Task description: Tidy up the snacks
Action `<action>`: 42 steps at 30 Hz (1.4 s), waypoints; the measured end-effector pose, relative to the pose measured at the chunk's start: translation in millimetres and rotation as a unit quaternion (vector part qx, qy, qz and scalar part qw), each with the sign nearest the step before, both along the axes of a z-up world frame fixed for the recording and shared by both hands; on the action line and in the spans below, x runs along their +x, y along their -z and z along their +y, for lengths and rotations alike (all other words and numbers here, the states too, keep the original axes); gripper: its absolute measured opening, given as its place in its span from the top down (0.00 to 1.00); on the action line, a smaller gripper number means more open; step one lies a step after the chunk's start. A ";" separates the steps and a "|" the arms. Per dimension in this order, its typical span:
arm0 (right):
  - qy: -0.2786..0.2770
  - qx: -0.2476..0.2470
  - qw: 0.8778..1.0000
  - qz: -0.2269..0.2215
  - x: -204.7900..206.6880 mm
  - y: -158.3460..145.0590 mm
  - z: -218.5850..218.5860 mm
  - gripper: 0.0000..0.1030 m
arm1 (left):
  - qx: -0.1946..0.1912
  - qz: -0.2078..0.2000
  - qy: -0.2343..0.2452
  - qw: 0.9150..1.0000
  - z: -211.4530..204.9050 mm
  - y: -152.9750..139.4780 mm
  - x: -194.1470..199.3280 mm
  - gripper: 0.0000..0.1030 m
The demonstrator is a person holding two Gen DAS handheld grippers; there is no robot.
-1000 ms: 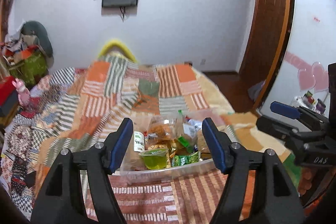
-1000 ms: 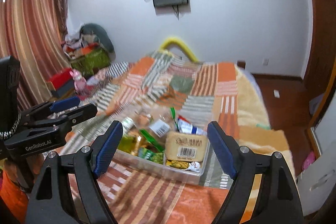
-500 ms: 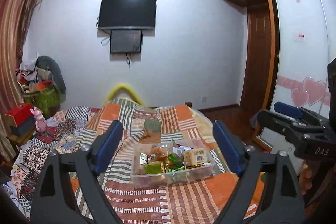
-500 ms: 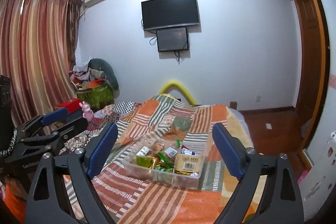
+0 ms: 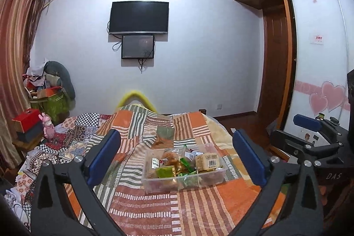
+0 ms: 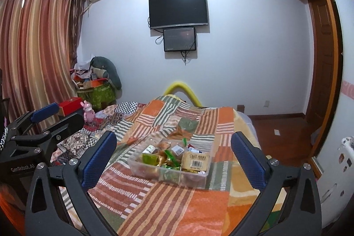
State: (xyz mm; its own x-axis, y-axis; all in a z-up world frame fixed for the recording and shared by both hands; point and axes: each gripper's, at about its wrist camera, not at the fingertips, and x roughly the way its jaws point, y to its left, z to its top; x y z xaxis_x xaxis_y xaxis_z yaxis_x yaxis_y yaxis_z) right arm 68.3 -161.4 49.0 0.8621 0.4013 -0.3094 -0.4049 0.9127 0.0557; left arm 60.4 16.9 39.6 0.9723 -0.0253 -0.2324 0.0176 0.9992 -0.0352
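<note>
A clear plastic bin (image 5: 168, 186) full of mixed snack packs sits on the patchwork bedspread (image 5: 141, 209); it also shows in the right wrist view (image 6: 154, 174). A tan barcoded pack (image 5: 208, 162) lies at its right end, also seen from the right wrist (image 6: 195, 160). A green jelly cup (image 5: 164, 170) sits at the bin's front. My left gripper (image 5: 177, 158) is open and empty, held back from the bin. My right gripper (image 6: 173, 158) is open and empty too, and appears at the right edge of the left wrist view (image 5: 309, 132).
The bed fills the foreground. A cluttered pile with a green box (image 6: 97, 94) and a pink toy (image 6: 88, 112) stands left. A TV (image 5: 138, 17) hangs on the far wall. A wardrobe (image 5: 318, 72) and a wooden door (image 6: 320, 72) are on the right.
Both grippers have pulled back and up from the bin, which now looks smaller and farther. Both stay open and empty.
</note>
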 end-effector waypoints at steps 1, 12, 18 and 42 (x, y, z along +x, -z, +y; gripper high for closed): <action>0.000 0.001 1.000 0.001 0.9 -0.3 -0.4 0.00 | -0.001 0.001 -0.001 1.000 0.3 0.5 -0.1 0.00; 0.004 0.005 1.000 0.002 -2.6 1.4 -5.0 0.00 | 0.003 0.004 -0.002 1.000 -3.2 5.4 2.6 0.00; 0.005 0.006 1.000 0.003 -3.4 0.9 -6.1 0.00 | 0.003 0.006 -0.002 1.000 -2.4 7.9 4.5 0.00; 0.009 0.005 1.000 -0.001 -9.5 -1.4 -2.2 0.00 | -0.006 0.009 0.013 1.000 -0.1 10.9 9.9 0.00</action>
State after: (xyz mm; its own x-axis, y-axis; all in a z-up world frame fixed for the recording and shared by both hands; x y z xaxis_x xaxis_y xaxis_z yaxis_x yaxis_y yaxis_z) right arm 58.8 -163.6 50.4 0.8700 0.3890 -0.3031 -0.3885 0.9192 0.0645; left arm 70.3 16.8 28.6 0.9670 -0.0528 -0.2491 0.0423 0.9980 -0.0471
